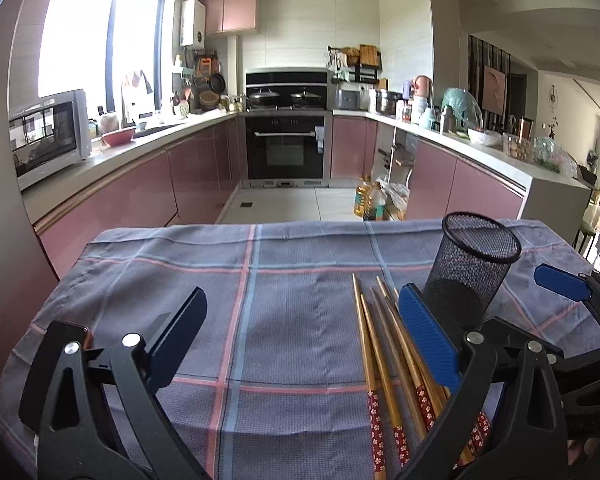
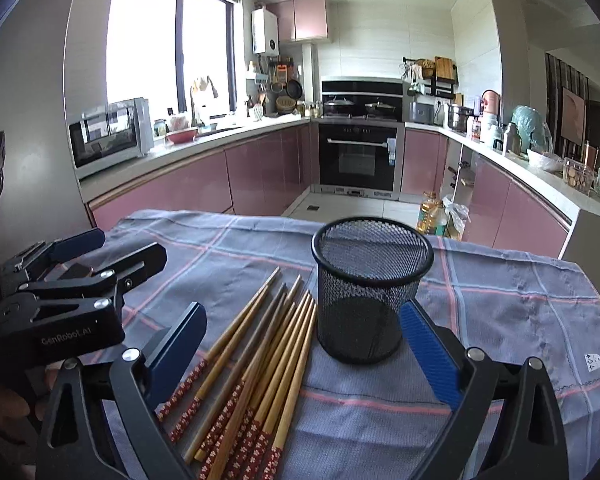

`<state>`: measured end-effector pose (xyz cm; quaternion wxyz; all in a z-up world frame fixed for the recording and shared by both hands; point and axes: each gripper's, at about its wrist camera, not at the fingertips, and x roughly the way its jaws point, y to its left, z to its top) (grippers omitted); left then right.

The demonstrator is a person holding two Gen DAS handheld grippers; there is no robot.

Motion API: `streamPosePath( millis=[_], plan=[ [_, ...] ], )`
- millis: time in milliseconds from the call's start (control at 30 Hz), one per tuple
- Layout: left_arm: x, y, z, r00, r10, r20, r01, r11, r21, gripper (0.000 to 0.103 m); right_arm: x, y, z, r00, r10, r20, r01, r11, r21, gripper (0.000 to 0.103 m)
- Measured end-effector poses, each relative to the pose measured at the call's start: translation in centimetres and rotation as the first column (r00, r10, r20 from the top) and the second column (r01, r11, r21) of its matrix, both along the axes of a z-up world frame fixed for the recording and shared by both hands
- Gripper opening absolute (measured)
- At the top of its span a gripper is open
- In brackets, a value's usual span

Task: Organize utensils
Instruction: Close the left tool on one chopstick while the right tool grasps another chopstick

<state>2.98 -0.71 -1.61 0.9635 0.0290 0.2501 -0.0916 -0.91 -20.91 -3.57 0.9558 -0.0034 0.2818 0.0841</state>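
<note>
Several bamboo chopsticks (image 2: 260,356) with red flowered ends lie loose in a bunch on the checked cloth, tips pointing away. A black mesh cup (image 2: 370,292) stands upright just right of them and looks empty. My right gripper (image 2: 304,344) is open and empty above the near end of the chopsticks, with the cup near its right finger. My left gripper (image 1: 306,328) is open and empty over bare cloth, left of the chopsticks (image 1: 392,356) and the cup (image 1: 470,272). The left gripper also shows at the left of the right wrist view (image 2: 72,276).
The grey-blue checked cloth (image 1: 180,280) covers the table, whose far edge drops to the kitchen floor. Pink cabinets, an oven (image 1: 286,148) and cluttered counters stand well behind. Oil bottles (image 1: 370,200) sit on the floor beyond the table.
</note>
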Motion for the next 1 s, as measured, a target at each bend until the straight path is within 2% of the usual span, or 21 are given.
streamPosePath(
  millis=[100, 167, 300, 467, 600, 667, 800, 1000],
  plan=[
    [1.2, -0.7, -1.5, 0.996, -0.042, -0.075, 0.045, 0.998, 0.036, 0.083, 1.0, -0.2, -1.8, 0.995, 0.001, -0.101, -0.003, 1.0, -0.019, 0.078],
    [1.9, -1.4, -2.4, 0.99, -0.071, -0.123, 0.079, 0.995, 0.062, 0.078, 1.4, -0.4, -2.8, 0.988, -0.005, -0.152, 0.002, 1.0, -0.02, 0.064],
    [3.2, -2.7, -4.2, 0.971, -0.125, -0.205, 0.148, 0.984, 0.101, 0.072, 2.3, -1.0, -4.5, 0.971, 0.0, -0.238, 0.0, 1.0, 0.0, 0.056],
    [5.0, -3.5, -6.4, 0.942, -0.162, -0.293, 0.201, 0.973, 0.11, 0.065, 2.9, -0.7, -5.7, 0.96, 0.009, -0.28, -0.011, 1.0, -0.005, 0.048],
    [6.0, -3.9, -7.6, 0.927, -0.161, -0.339, 0.207, 0.973, 0.105, 0.06, 3.0, -0.7, -5.8, 0.956, 0.015, -0.294, -0.016, 1.0, -0.001, 0.047],
    [6.1, -3.6, -7.7, 0.921, -0.164, -0.352, 0.211, 0.972, 0.101, 0.06, 3.1, -0.7, -6.0, 0.951, 0.012, -0.308, -0.019, 1.0, -0.022, 0.041],
    [6.7, -4.1, -8.1, 0.915, -0.165, -0.367, 0.221, 0.969, 0.114, 0.058, 3.5, -0.5, -5.7, 0.946, 0.016, -0.325, -0.028, 0.999, -0.033, 0.038],
    [8.3, -5.2, -7.7, 0.905, -0.175, -0.387, 0.236, 0.964, 0.118, 0.047, 4.3, 0.1, -5.5, 0.938, 0.051, -0.343, -0.064, 0.998, -0.027, 0.021]
  ],
)
